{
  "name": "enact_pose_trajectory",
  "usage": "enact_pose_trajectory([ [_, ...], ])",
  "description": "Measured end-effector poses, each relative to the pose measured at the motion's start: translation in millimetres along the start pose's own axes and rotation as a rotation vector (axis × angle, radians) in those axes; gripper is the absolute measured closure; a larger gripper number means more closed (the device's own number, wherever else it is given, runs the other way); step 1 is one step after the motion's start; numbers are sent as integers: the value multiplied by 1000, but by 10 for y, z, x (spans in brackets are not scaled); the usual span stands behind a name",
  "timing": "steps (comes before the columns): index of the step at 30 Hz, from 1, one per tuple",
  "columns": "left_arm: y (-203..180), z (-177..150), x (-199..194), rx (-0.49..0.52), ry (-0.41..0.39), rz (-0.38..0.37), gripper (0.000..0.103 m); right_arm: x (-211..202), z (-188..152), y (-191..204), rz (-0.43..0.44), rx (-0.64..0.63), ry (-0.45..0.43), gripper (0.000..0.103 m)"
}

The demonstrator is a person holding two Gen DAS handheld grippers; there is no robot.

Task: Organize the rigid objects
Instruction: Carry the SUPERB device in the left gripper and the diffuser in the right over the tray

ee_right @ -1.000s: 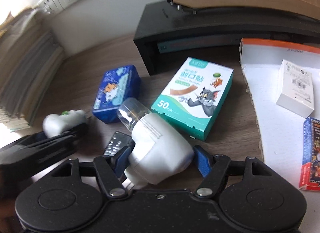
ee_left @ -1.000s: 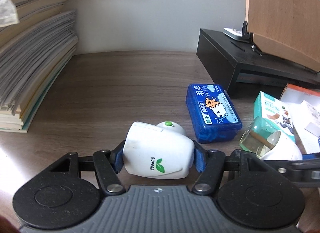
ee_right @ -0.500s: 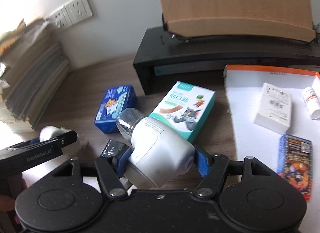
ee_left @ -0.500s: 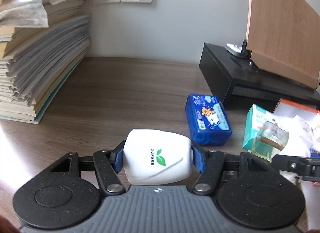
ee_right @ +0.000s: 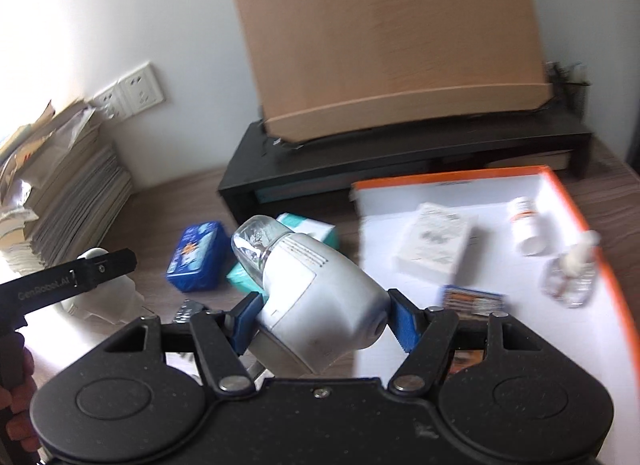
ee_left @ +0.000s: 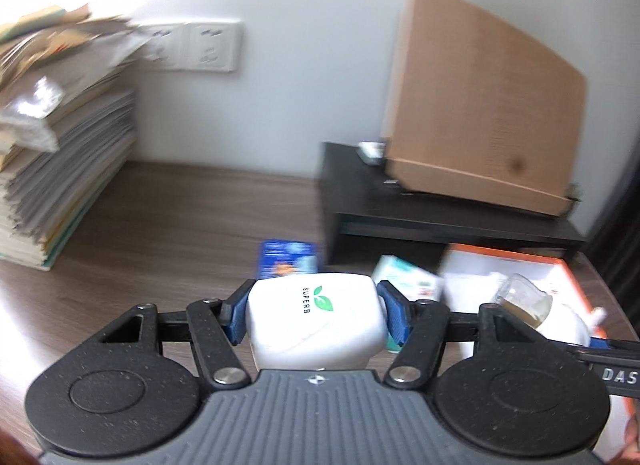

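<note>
My left gripper [ee_left: 314, 315] is shut on a white SUPERB device [ee_left: 314, 321] and holds it above the desk. My right gripper [ee_right: 322, 325] is shut on a white plug-in device with a clear bottle [ee_right: 316, 301], lifted and tilted left; it also shows at the right of the left wrist view [ee_left: 532, 309]. An orange-rimmed white box [ee_right: 576, 209] lies to the right and holds a white carton [ee_right: 436, 249], a small white bottle [ee_right: 526, 225], a clear spray bottle [ee_right: 572, 277] and a dark card [ee_right: 472, 299].
A blue case [ee_right: 196, 261] and a teal carton [ee_right: 308, 231] lie on the brown desk [ee_left: 180, 225]. A black monitor stand [ee_right: 400, 161] with a wooden board [ee_right: 392, 37] is at the back. A stack of papers [ee_left: 56, 153] stands at the left. A blister pack [ee_right: 186, 311] lies near my right gripper.
Both grippers have risen and tilted up with their devices held. The right one has moved right, toward the orange-rimmed box.
</note>
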State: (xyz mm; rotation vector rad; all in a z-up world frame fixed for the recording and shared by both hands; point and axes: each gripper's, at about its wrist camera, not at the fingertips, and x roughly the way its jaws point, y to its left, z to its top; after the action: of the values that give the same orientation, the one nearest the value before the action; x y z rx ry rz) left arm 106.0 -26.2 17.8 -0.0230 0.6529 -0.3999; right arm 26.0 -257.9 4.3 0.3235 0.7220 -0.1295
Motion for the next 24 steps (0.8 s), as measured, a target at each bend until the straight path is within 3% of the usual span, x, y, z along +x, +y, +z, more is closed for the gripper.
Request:
enact_pose_trajectory([
  [13,-1377,-296,-74,101,53,-187,38,-757,-208,-1200,-156,80,-66,23],
  [24,-1924,-642,-46,149,118,-200,38,-919,-360,-1614,-139,74,-57,23],
])
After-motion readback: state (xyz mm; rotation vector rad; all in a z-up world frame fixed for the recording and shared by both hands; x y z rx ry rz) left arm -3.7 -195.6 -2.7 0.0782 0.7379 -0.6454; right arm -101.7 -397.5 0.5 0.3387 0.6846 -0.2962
